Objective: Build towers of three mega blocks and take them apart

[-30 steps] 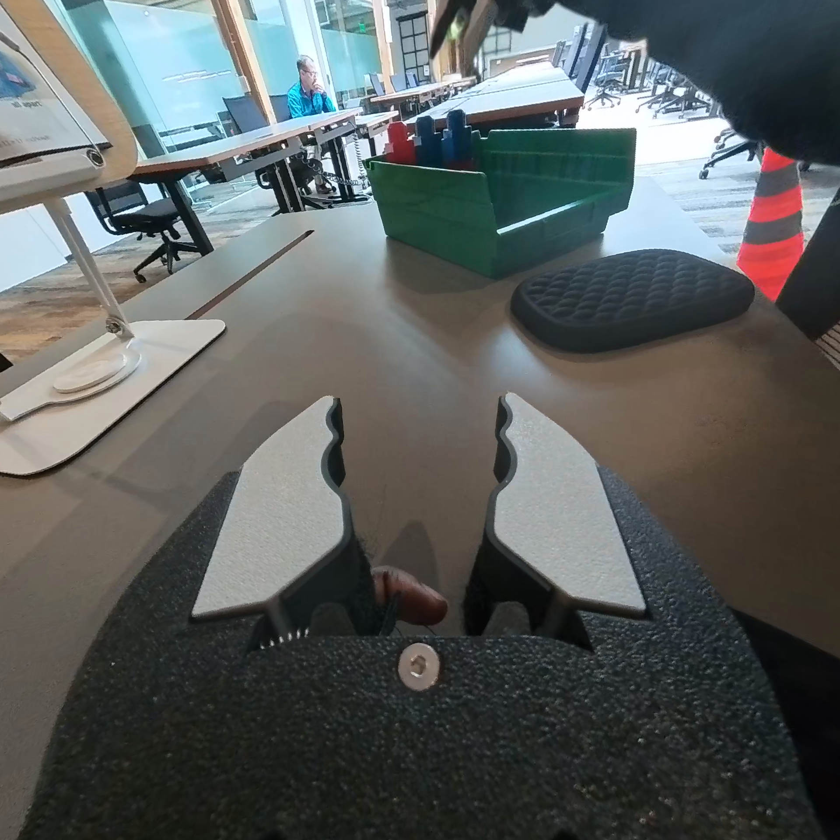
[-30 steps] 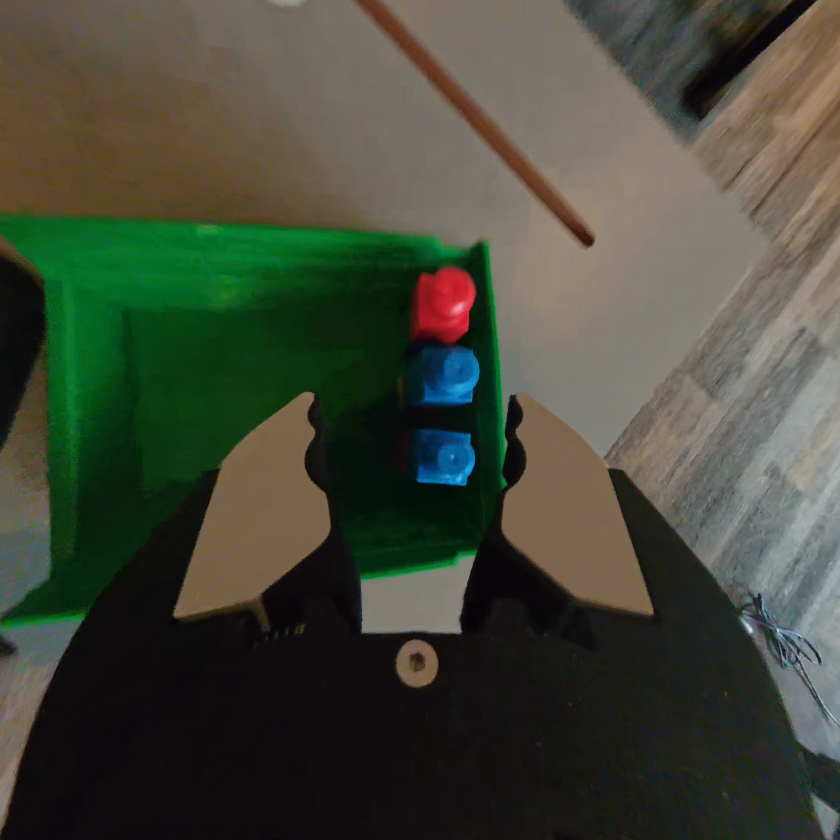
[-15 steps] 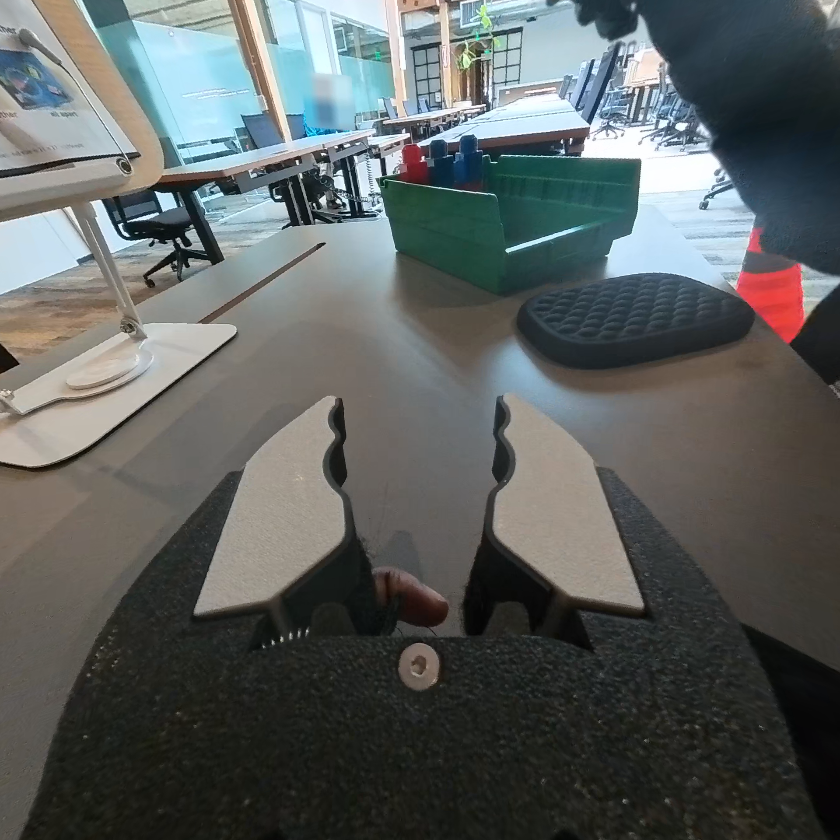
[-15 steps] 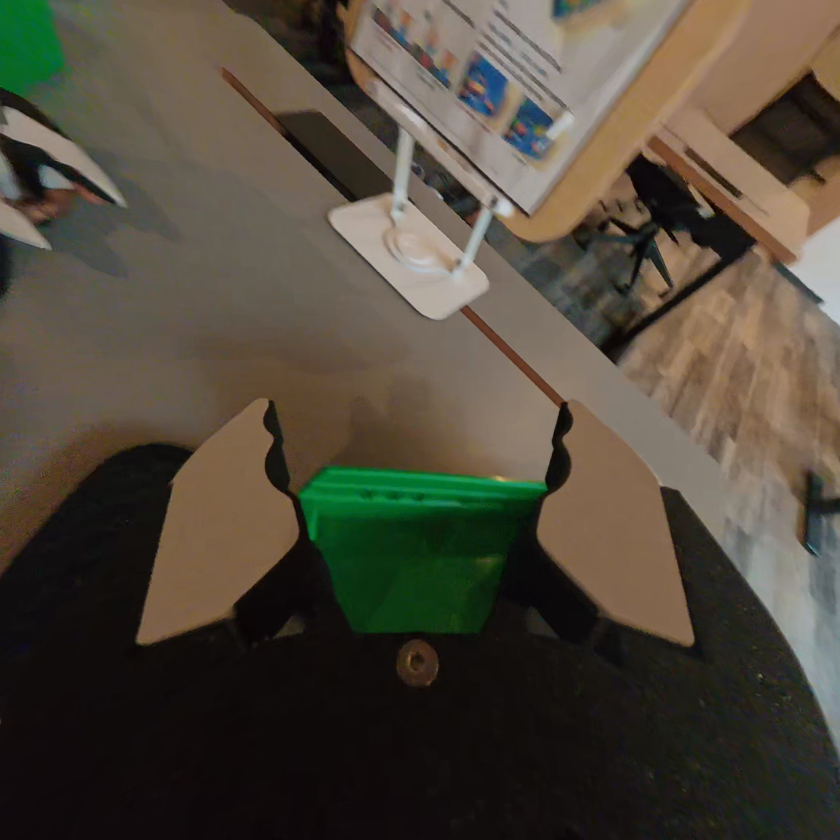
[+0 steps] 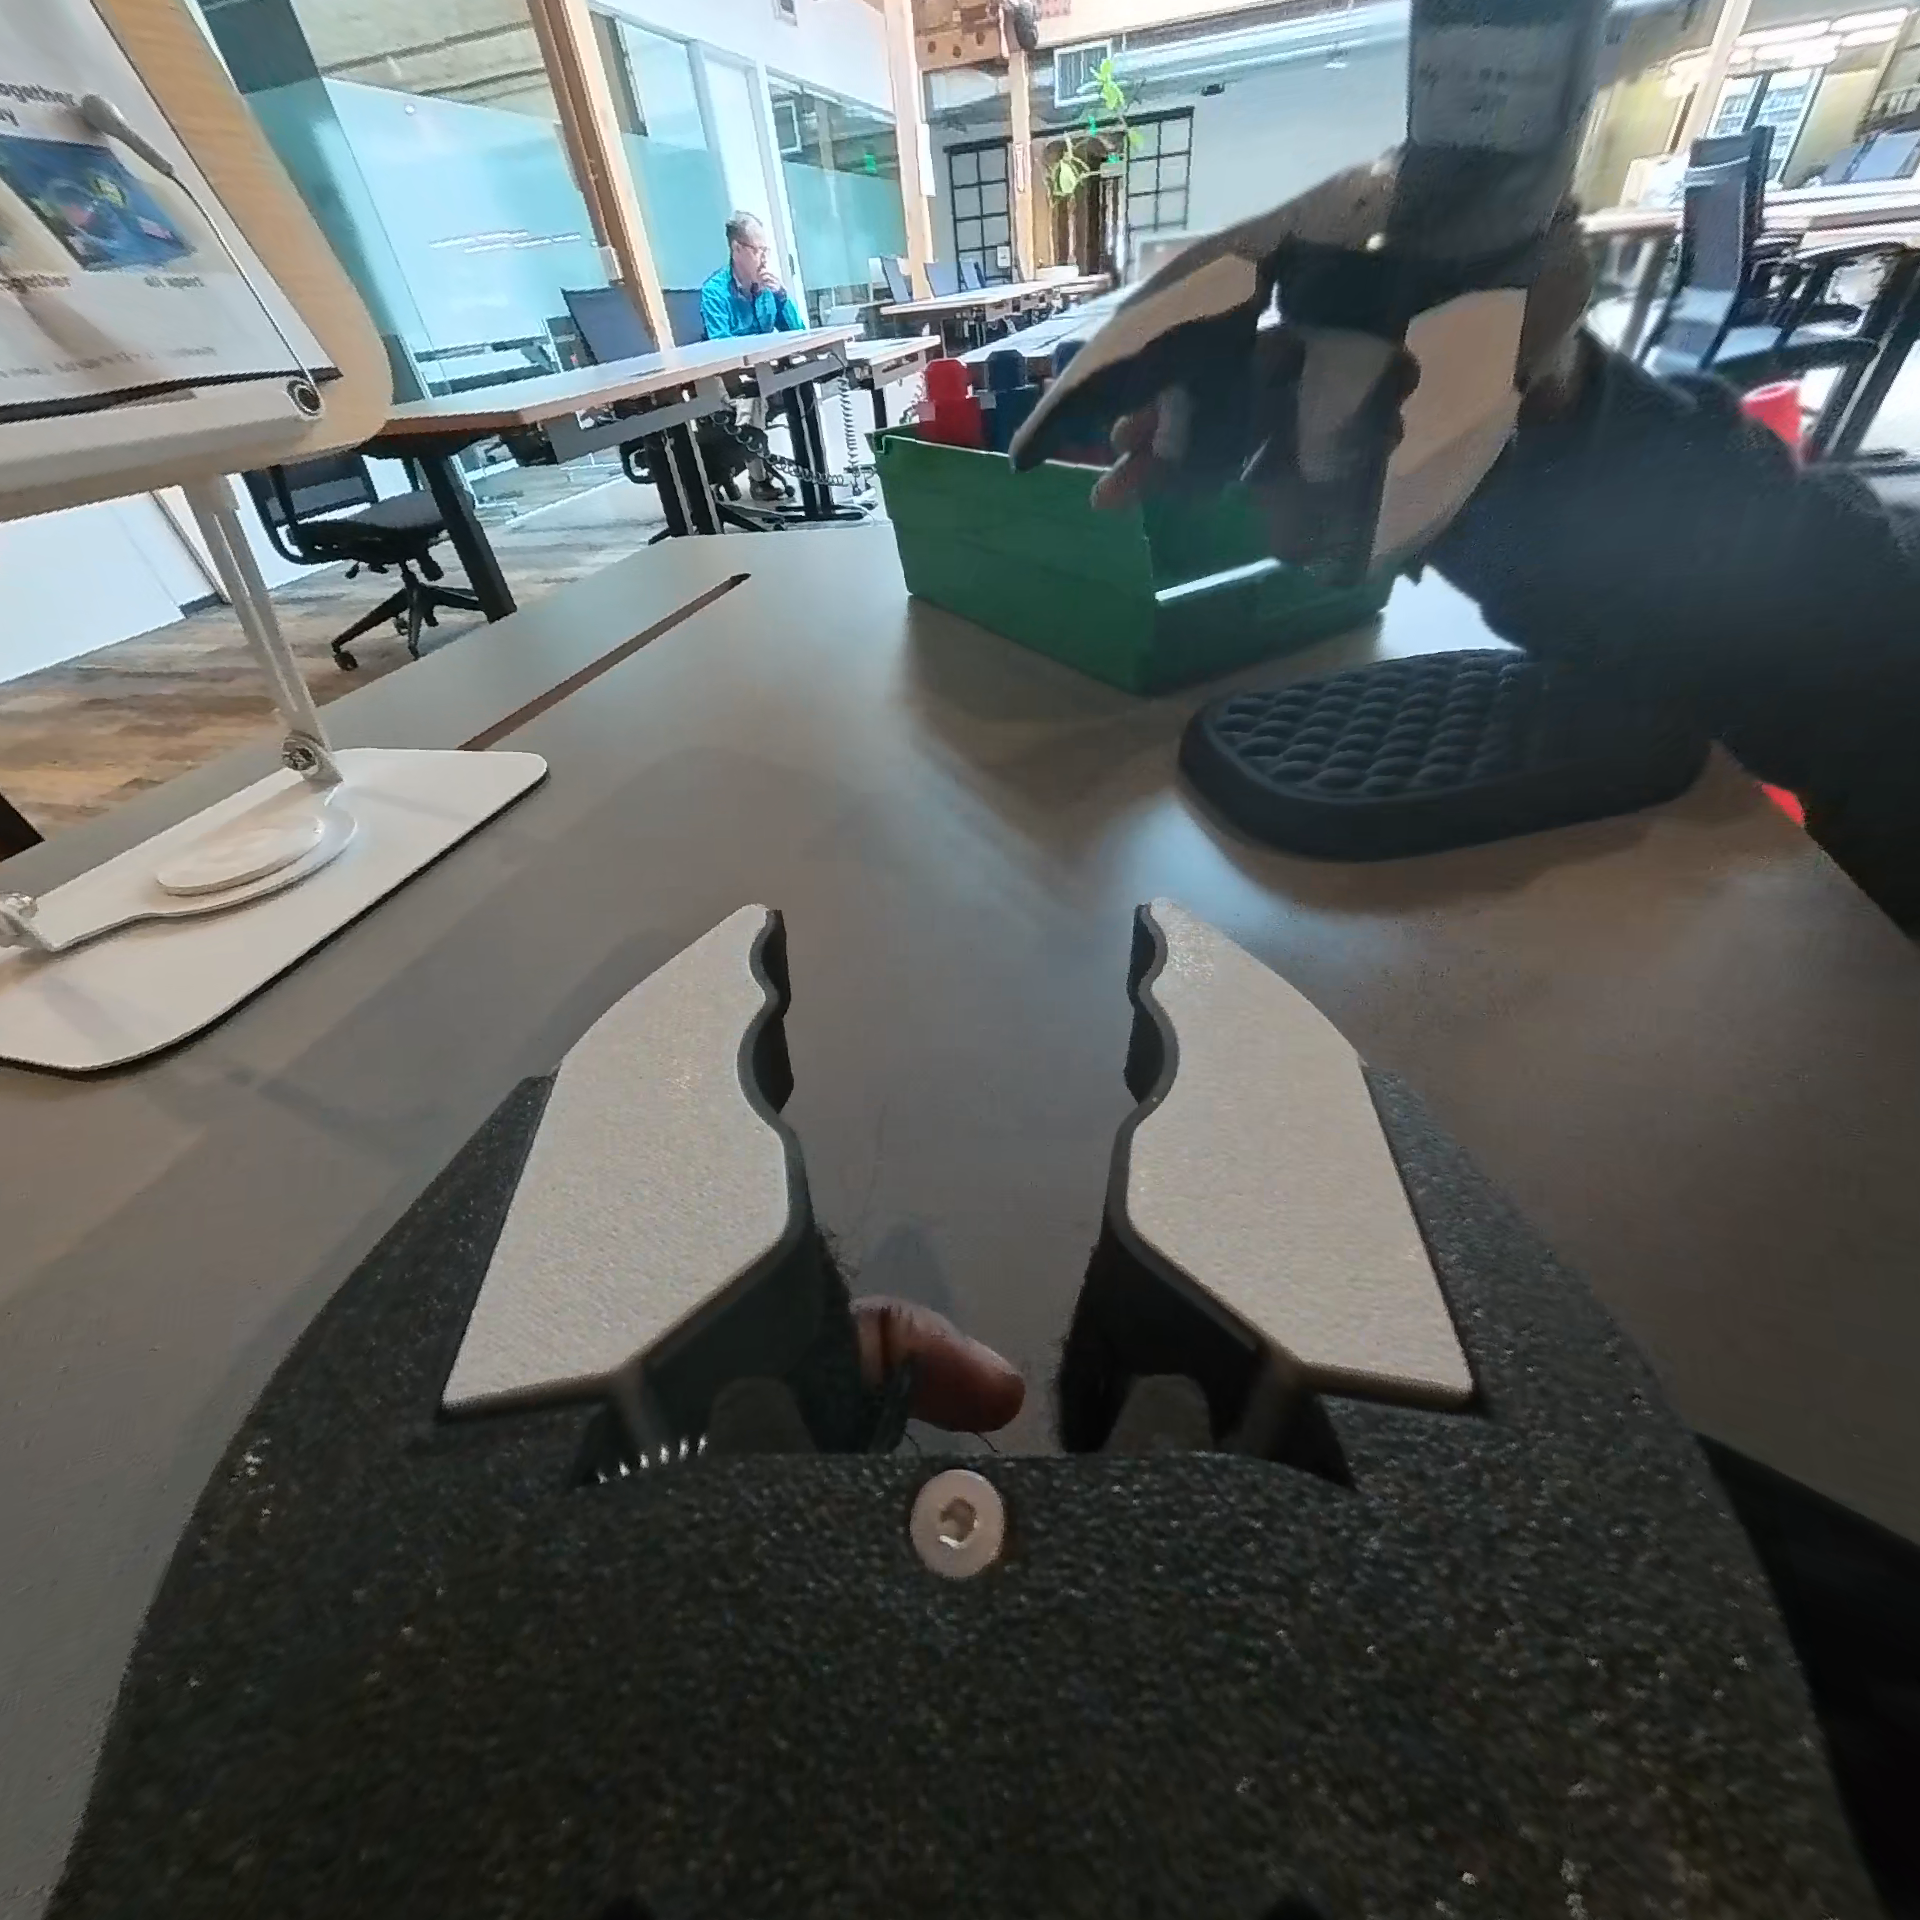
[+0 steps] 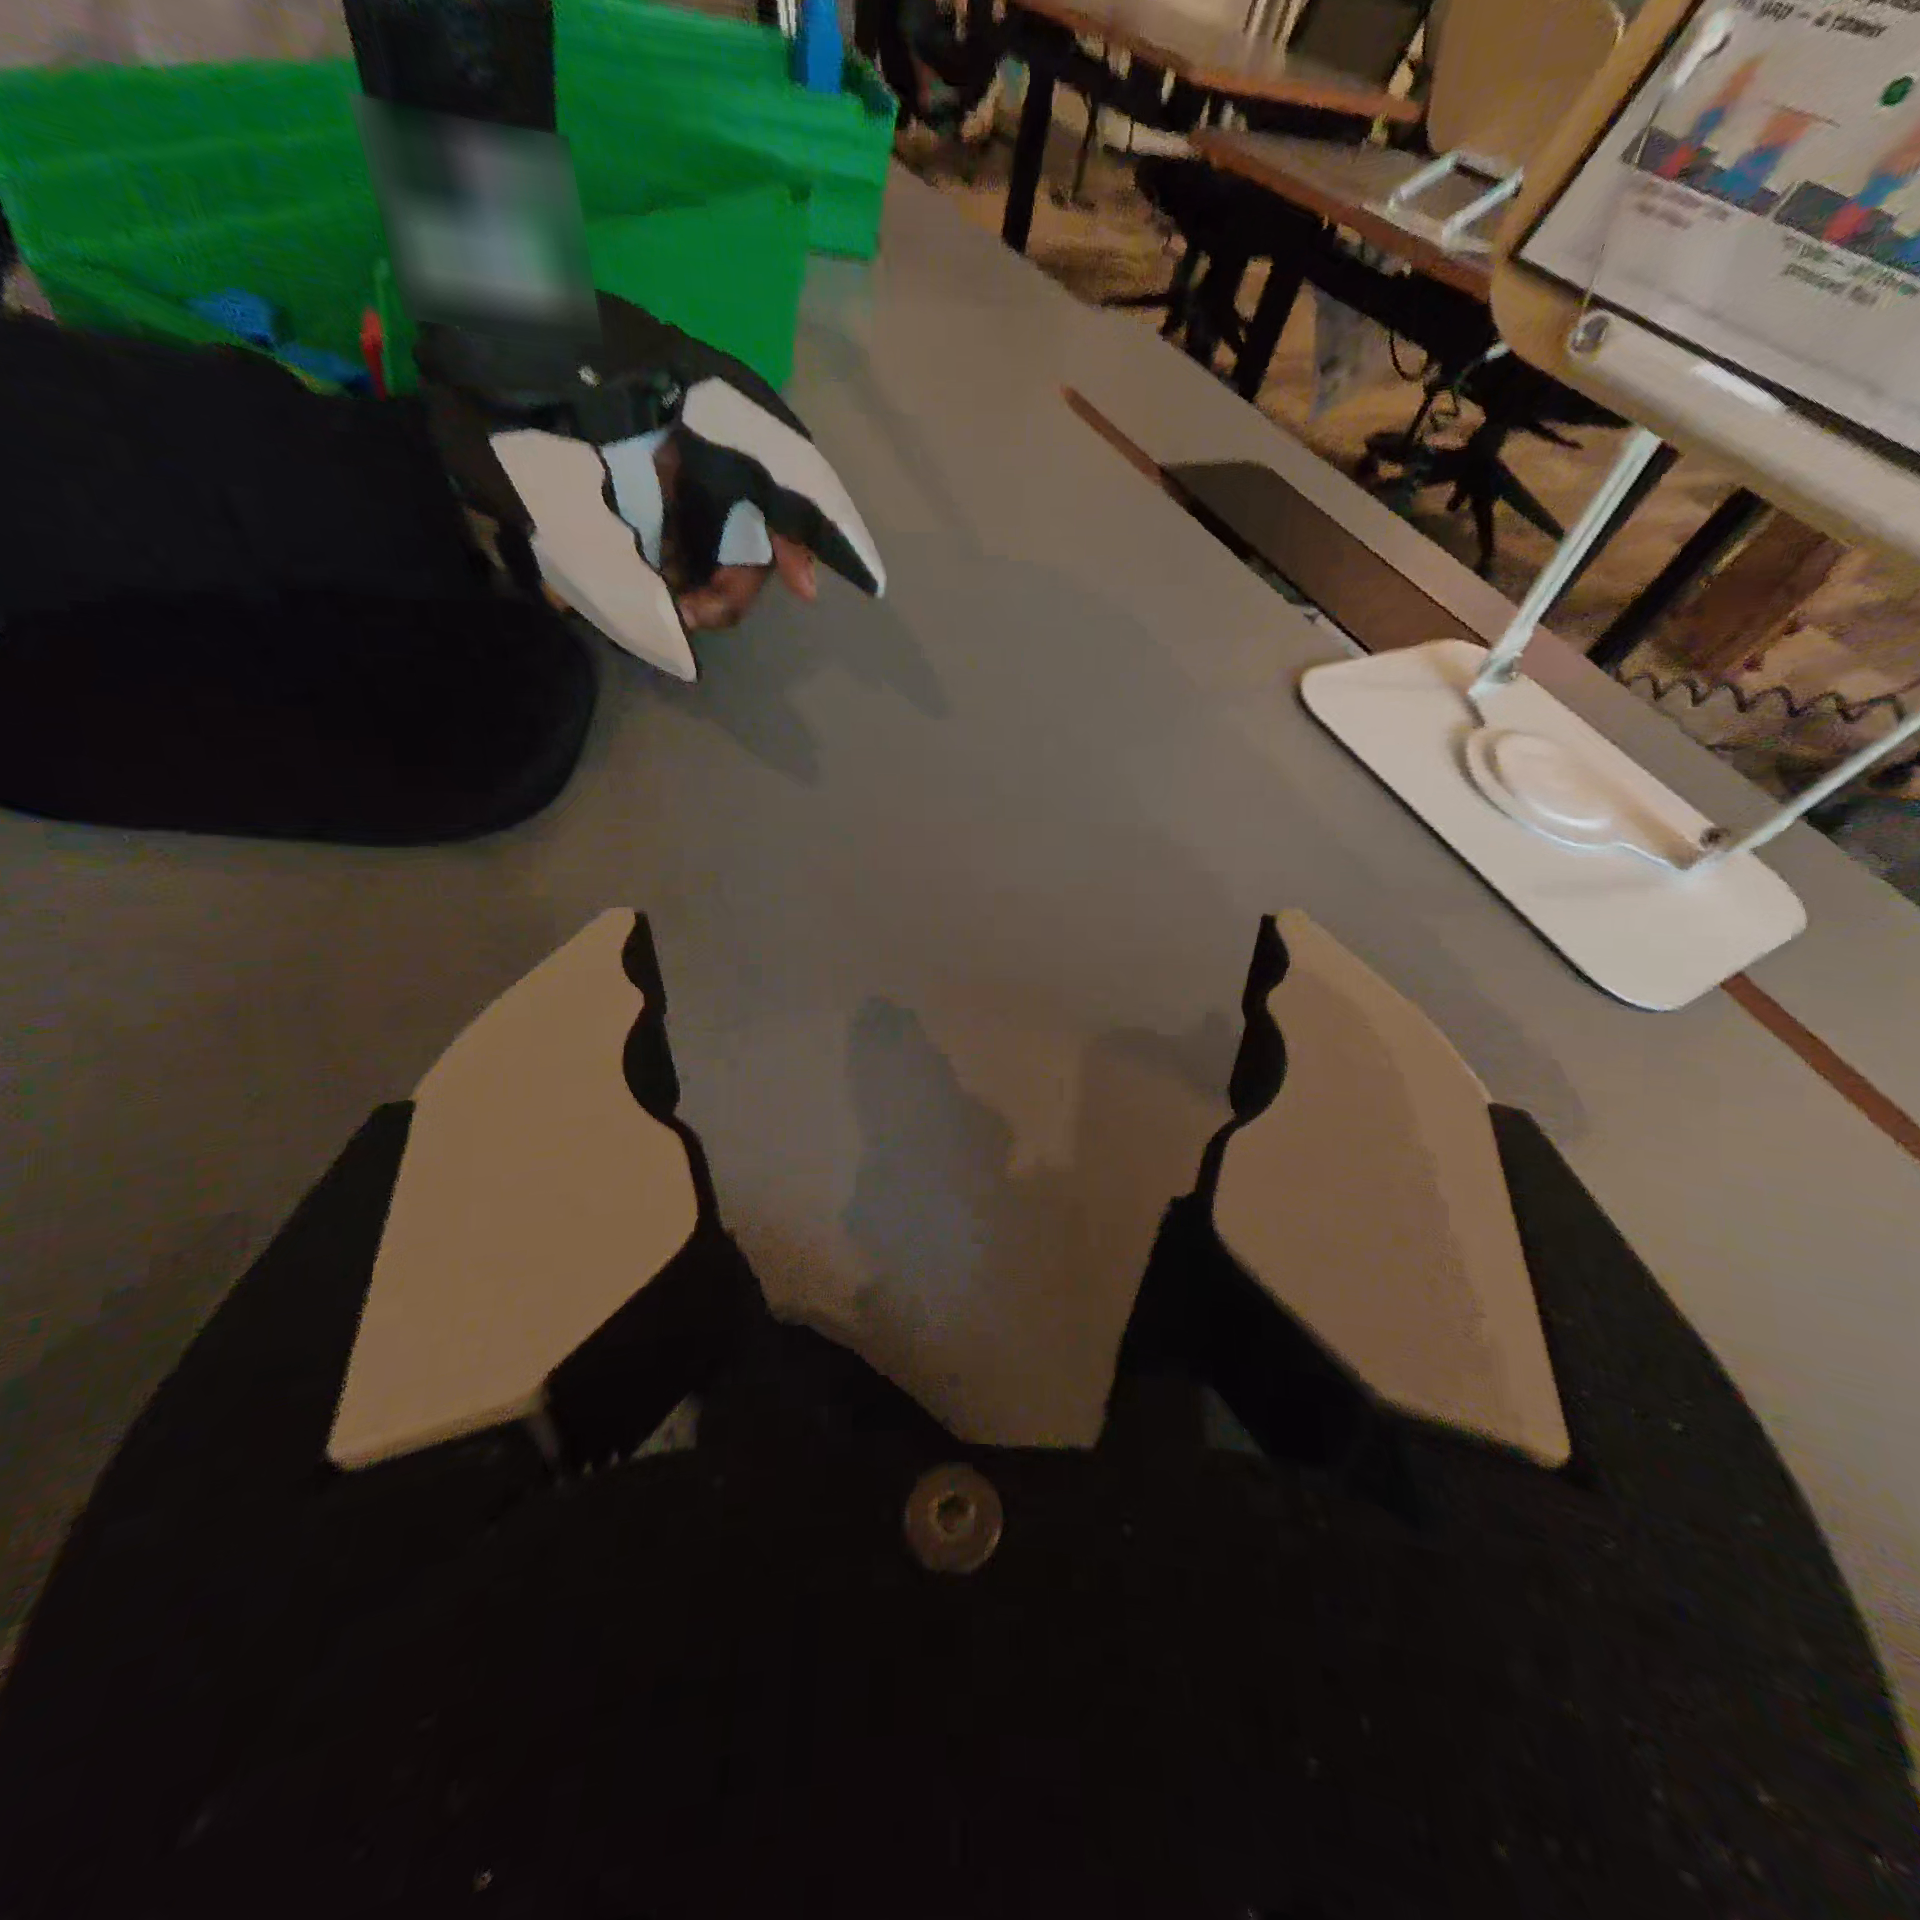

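A red block and a blue block stick up from the far left corner of the green bin at the back of the table. My left gripper is open and empty, low over the bare table well short of the bin. My right gripper is open and empty, blurred, held in the air in front of the bin. In the right wrist view the right gripper hovers over the table and faces the left gripper, with the bin behind it.
A black textured pad lies on the table in front of the bin, to the right. A white stand with a flat base holds a printed board at the left. A person sits at a far desk.
My right gripper has come away from above the bin's blocks, swung round and dropped toward the table, empty. My left gripper has barely moved.
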A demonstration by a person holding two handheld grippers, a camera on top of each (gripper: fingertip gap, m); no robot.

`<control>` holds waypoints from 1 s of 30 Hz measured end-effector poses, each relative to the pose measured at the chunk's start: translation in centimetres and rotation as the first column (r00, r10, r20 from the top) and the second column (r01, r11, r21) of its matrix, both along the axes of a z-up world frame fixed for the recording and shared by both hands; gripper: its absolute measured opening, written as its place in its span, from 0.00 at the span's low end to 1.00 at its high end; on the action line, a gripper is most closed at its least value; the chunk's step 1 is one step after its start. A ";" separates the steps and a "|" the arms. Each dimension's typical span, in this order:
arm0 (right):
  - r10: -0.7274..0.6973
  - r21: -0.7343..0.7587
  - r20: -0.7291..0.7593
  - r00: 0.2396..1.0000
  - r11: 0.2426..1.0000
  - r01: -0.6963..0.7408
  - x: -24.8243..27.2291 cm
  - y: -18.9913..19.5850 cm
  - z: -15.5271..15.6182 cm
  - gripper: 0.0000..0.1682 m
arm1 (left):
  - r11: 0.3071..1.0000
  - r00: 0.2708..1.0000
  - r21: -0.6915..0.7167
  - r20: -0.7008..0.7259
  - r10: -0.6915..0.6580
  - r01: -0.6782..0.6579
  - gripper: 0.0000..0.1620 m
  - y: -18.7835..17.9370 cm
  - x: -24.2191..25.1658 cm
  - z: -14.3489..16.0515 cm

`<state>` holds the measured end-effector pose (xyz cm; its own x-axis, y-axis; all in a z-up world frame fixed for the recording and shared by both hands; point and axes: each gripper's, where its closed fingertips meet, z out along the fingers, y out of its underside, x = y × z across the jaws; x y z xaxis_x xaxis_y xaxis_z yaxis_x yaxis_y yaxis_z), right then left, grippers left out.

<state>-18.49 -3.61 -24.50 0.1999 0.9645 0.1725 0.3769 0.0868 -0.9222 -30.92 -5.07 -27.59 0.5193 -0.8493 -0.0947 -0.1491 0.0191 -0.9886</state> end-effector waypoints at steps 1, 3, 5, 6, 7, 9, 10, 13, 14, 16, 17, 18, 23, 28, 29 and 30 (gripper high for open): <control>-0.003 -0.003 -0.038 0.999 1.000 0.003 -0.5 0.1 0.0 0.63 | 1.000 1.000 0.001 -0.002 0.001 -0.001 0.39 0.0 0.0 0.0; -0.005 -0.003 -0.110 0.994 1.000 0.005 -1.2 0.3 -0.1 0.61 | 1.000 1.000 0.003 -0.007 0.001 -0.001 0.38 0.0 0.1 -0.1; 0.005 -0.008 -0.141 0.990 1.000 -0.006 -1.6 0.2 -0.8 0.60 | 1.000 1.000 0.009 -0.013 0.001 -0.001 0.38 -0.1 0.1 -0.1; 0.005 -0.014 -0.136 0.991 1.000 -0.006 -1.7 0.2 -1.3 0.60 | 1.000 1.000 0.018 -0.013 0.002 -0.001 0.38 -0.1 0.1 0.0; 0.012 -0.017 -0.124 0.992 1.000 -0.014 -1.8 0.1 -1.9 0.60 | 1.000 1.000 0.030 -0.012 0.002 -0.002 0.38 -0.2 0.1 0.0; 0.022 -0.022 -0.086 0.996 0.999 -0.024 -1.9 -0.1 -2.9 0.60 | 0.999 1.000 0.047 -0.005 -0.002 0.003 0.38 -0.6 0.1 0.2; 0.023 -0.022 -0.070 0.997 0.999 -0.024 -1.9 -0.1 -3.2 0.60 | 0.999 1.000 0.046 -0.004 -0.007 0.007 0.39 -0.8 0.1 0.3; 0.024 -0.020 -0.074 0.997 0.999 -0.026 -2.0 -0.2 -3.2 0.60 | 0.997 1.000 0.081 -0.003 0.006 -0.006 0.40 -1.5 0.3 1.9; 0.028 -0.023 -0.083 0.996 0.999 -0.030 -2.0 -0.2 -3.1 0.60 | 0.995 1.000 0.100 0.009 0.020 -0.021 0.40 -1.7 0.2 3.0; 0.018 -0.032 -0.087 0.996 0.999 -0.021 -1.8 -0.1 -3.1 0.60 | 0.989 0.997 0.126 0.018 0.080 -0.081 0.40 -2.2 -0.1 5.2; 0.011 -0.033 -0.088 0.996 0.999 -0.014 -1.7 0.0 -3.0 0.60 | 0.983 0.993 0.138 0.009 0.119 -0.119 0.39 -2.5 -0.5 6.3; 0.006 -0.034 -0.089 0.996 0.999 -0.009 -1.7 0.1 -3.0 0.60 | 0.977 0.987 0.148 -0.011 0.159 -0.156 0.39 -3.0 -0.9 7.2; -0.016 -0.052 -0.088 0.996 0.999 0.012 -1.5 0.4 -3.0 0.59 | 0.913 0.900 0.148 -0.170 0.402 -0.380 0.40 -5.6 -6.1 10.1; -0.025 -0.052 -0.098 0.995 0.998 0.020 -1.3 0.6 -2.7 0.59 | 0.776 0.697 0.061 -0.400 0.595 -0.627 0.41 -8.9 -15.2 10.0; -0.025 -0.052 -0.101 0.995 0.998 0.019 -1.4 0.6 -2.6 0.59 | 0.741 0.651 0.032 -0.454 0.608 -0.670 0.41 -9.6 -17.1 9.6; -0.024 -0.051 -0.104 0.994 0.999 0.019 -1.4 0.6 -2.6 0.59 | 0.707 0.612 -0.010 -0.507 0.606 -0.707 0.42 -10.4 -18.8 9.0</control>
<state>-19.87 -3.05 -27.06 0.2350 0.9667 0.1017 0.2792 0.0331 -0.9597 -49.73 -15.47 -18.54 0.8855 -0.3200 -0.3369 -0.4535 -0.4376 -0.7764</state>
